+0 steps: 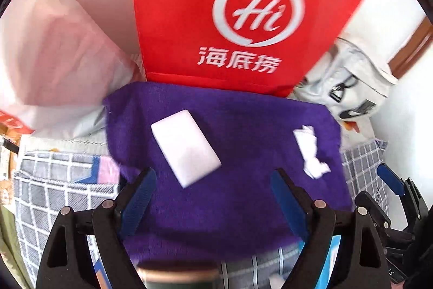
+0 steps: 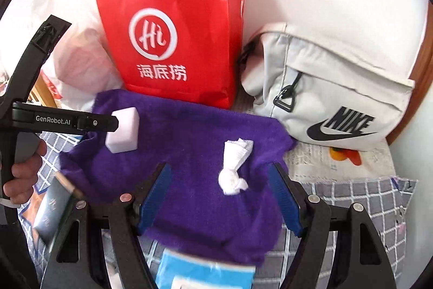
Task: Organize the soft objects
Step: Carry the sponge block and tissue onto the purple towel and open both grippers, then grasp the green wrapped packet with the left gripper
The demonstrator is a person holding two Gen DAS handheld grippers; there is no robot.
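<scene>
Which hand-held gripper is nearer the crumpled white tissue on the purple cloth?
Right. The right hand-held gripper hangs open just above the crumpled tissue; the left hand-held gripper is open over by the white sponge block.

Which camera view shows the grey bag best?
The right wrist view: the grey bag appears almost whole there, with its zip pull and black logo sharp, beside the red paper bag. The left wrist view catches only a small, distorted part of it at the right edge.

A home bedroom: checked bedsheet (image 2: 365, 197); grey sling bag (image 2: 324, 88); red paper shopping bag (image 2: 176, 31).
</scene>
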